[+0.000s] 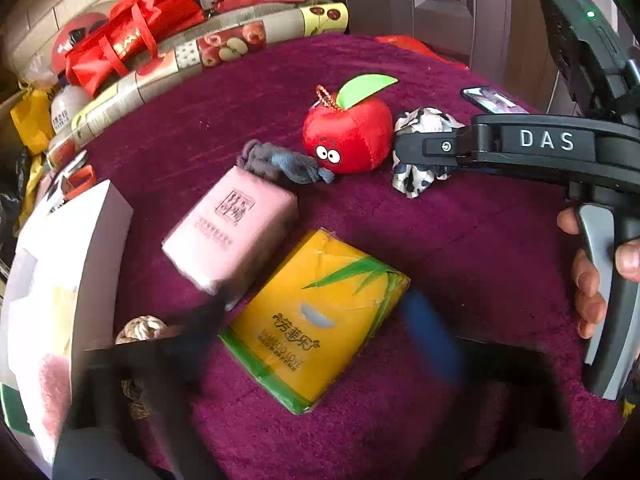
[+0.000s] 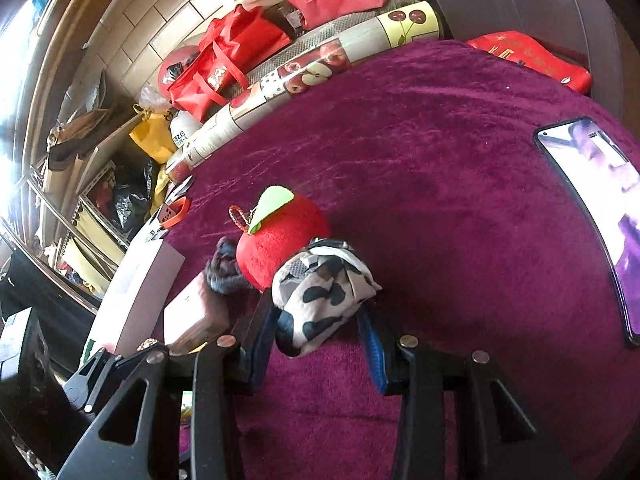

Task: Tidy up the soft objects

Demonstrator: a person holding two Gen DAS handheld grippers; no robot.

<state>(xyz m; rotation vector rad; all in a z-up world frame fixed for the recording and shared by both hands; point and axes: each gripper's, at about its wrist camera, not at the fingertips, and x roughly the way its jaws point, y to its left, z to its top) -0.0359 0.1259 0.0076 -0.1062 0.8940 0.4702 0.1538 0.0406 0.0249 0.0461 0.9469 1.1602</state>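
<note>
On the purple cloth (image 1: pixel 460 240) lie a red plush apple (image 1: pixel 348 136), a grey sock bundle (image 1: pixel 284 164), a black-and-white patterned cloth (image 1: pixel 416 180), a pink tissue pack (image 1: pixel 232 232) and a yellow tissue pack (image 1: pixel 316 320). My right gripper (image 2: pixel 320 320) is around the patterned cloth (image 2: pixel 320 292), jaws on both sides of it; whether they press it I cannot tell. Its body shows in the left wrist view (image 1: pixel 520 148). My left gripper (image 1: pixel 320 332) is blurred, jaws apart above the yellow pack, holding nothing.
A white open box (image 1: pixel 60 280) with soft items inside stands at the left. A rope knot (image 1: pixel 144 328) lies beside it. A phone (image 2: pixel 592 220) lies at the right. Red bags (image 1: pixel 128 36) and a printed roll (image 1: pixel 200 56) line the far edge.
</note>
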